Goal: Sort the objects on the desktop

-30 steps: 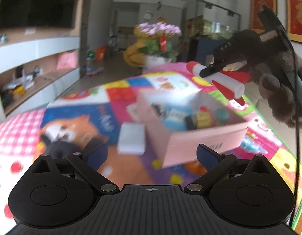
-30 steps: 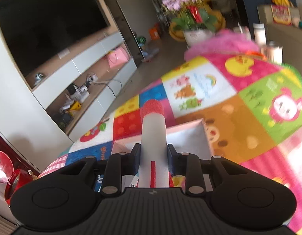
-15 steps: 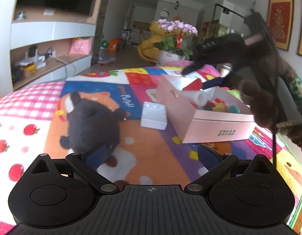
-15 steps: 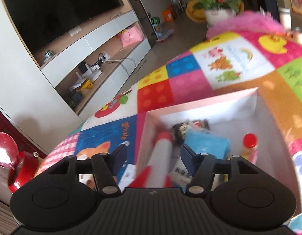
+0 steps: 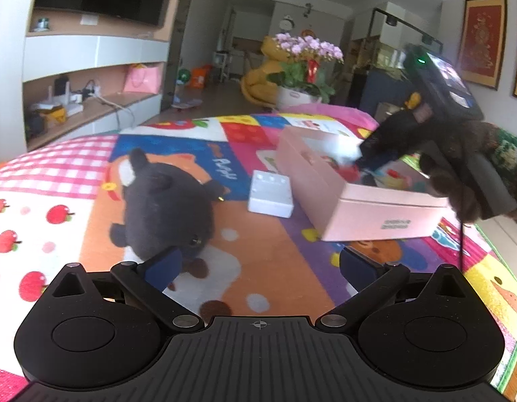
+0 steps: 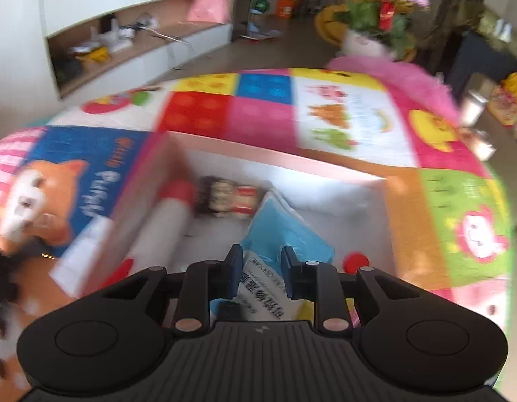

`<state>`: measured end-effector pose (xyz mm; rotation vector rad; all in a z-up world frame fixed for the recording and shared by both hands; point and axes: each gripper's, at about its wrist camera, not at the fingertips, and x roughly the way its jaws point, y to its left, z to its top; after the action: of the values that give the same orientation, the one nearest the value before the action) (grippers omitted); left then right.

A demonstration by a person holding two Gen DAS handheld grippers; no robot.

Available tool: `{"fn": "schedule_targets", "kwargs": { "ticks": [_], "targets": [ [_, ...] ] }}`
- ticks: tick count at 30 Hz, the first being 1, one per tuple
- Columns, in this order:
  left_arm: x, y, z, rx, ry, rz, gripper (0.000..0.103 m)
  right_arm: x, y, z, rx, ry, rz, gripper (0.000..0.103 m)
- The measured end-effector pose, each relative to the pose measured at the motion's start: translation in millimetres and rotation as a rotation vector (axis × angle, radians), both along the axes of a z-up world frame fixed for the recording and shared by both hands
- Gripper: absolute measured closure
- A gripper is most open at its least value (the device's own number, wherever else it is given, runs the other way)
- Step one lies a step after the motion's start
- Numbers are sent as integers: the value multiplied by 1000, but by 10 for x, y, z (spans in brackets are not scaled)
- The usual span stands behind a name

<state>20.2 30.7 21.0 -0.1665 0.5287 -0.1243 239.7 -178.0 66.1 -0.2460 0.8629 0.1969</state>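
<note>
The toy rocket (image 6: 161,221) has a white round body, a red nose and red fins near its tail. It lies inside the pink cardboard box (image 5: 386,214), along the box's left wall in the right wrist view, with the nose pointing to the far wall. In the same box there are a light blue tissue pack (image 6: 285,234), a small figure toy (image 6: 231,197) and something with a red cap (image 6: 357,261); the picture is blurred, so finer details are not clear.

The right gripper (image 6: 258,271) hangs over the box, pointing down. Its jaws have just been closing and now stand narrow, with a small gap, and they grasp nothing; the tissue pack is seen under them, not pressed by the pads.

The left gripper (image 5: 258,264) is released, jaws spread wide, nothing between them. Its left fingertip is just beside the dark grey plush toy (image 5: 168,207) on the colourful play mat (image 5: 272,278). A small white block (image 5: 271,194) lies between the plush and the box, near the box's long wall. In front of the left gripper there is free mat.
</note>
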Motion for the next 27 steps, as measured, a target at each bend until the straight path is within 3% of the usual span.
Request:
{"fn": "schedule_targets", "kwargs": {
  "ticks": [2, 6, 9, 13, 16, 22, 27],
  "targets": [
    [-5, 14, -6, 5, 3, 8, 0, 18, -116, 50, 51, 13, -38, 78],
    [-17, 15, -31, 17, 12, 18, 0, -98, -135, 257, 157, -21, -11, 78],
    [-29, 23, -62, 28, 23, 38, 0, -175, 23, 431, 222, -30, 50, 75],
    [-42, 79, -84, -7, 12, 54, 0, -193, 455, 521, 257, 33, 171, 75],
    [-58, 120, -96, -42, 4, 56, 0, -96, 895, 434, 205, 88, 216, 75],
    [-106, 225, -96, -99, -13, 88, 0, 369, 1477, -51, -35, 119, 115, 76],
    [-126, 225, -87, -109, -27, 80, 0, 150, 1613, -145, -121, 169, 206, 76]
  ]
}}
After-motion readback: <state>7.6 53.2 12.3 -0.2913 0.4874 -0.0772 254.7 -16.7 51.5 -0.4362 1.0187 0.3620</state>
